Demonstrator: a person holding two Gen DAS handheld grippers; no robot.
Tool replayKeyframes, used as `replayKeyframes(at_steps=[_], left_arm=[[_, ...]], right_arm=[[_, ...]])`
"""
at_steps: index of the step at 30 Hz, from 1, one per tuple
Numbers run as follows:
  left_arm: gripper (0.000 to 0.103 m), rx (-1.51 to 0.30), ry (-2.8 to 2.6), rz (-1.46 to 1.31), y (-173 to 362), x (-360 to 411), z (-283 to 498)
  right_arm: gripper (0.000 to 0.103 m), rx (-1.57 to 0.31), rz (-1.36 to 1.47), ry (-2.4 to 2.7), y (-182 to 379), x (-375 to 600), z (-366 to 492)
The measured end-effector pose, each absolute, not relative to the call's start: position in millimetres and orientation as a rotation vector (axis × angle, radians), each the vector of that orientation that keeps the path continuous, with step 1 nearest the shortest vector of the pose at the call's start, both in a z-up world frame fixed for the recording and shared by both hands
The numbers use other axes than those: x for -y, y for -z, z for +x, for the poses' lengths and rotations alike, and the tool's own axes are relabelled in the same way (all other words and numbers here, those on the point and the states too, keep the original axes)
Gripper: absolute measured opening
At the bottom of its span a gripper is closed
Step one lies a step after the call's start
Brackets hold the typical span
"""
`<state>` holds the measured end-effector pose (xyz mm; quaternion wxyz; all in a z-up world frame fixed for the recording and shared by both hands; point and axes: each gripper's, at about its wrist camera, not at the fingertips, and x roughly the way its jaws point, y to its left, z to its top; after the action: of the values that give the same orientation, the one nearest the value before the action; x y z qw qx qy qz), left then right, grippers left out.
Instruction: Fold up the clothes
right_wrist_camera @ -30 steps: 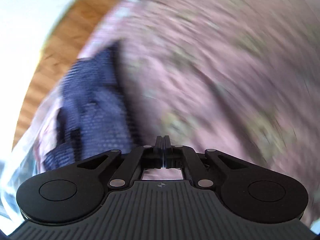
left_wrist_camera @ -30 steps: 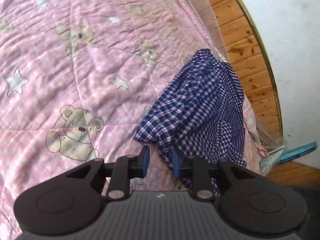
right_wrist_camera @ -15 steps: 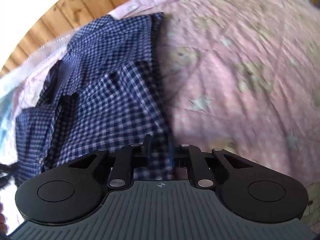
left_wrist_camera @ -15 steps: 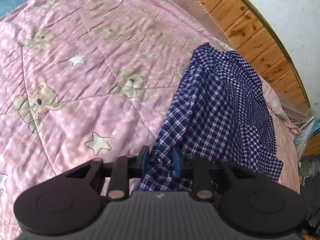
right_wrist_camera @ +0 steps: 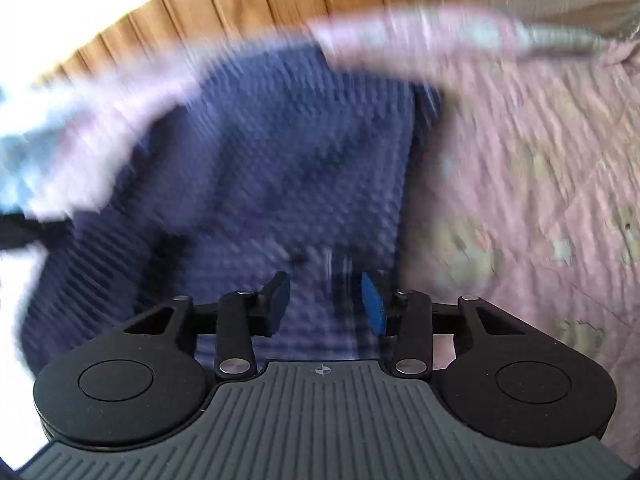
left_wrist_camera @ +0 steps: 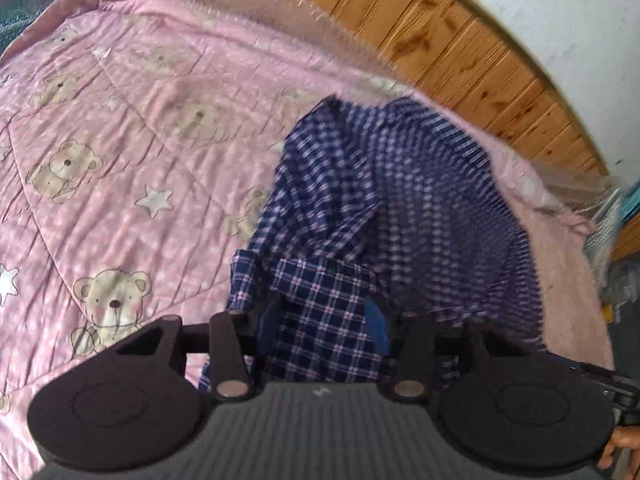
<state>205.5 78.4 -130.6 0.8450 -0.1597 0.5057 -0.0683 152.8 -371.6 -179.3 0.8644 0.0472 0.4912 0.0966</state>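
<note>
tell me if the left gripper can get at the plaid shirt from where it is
Probably yes. The left gripper is open with a fold of the plaid shirt lying right between its fingers, and nothing else on the pink quilt is in the way.

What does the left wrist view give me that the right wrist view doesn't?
Only the left wrist view: sharp plaid on the shirt, a fold of it between the open left tongs, bear prints, and a hand at the lower right. Only the right wrist view: the open right tongs, all blurred. Both: shirt, pink quilt, wood paneling.
</note>
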Motion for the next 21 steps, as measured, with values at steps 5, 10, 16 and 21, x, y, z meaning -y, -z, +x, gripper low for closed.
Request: replayKeyframes(at_steps=[5, 10, 16, 21], left_arm=[[0.049, -1.089, 0.304, -0.290, 95.8, -83.7, 222.3], [0.067, -0.998, 0.357, -0.185, 55.6, -82.1, 278.1], [0.070, -1.032, 0.282, -0.054, 80.9, -56.8, 384.1], [0.063, -1.066, 0.308, 0.068, 115.4, -30.4, 423.4]], right_arm=[[0.042, -1.056, 0.143, -0.336, 179.0, 412.3, 167.5], [0.050, -0.919, 0.066, -0.422, 145.5, 432.5, 238.9], [0.070, -0.871, -0.065, -0.497, 138.9, 405.6, 350.6], [0.077, -0.894, -0.128, -0.529, 157.2, 387.4, 390.8]])
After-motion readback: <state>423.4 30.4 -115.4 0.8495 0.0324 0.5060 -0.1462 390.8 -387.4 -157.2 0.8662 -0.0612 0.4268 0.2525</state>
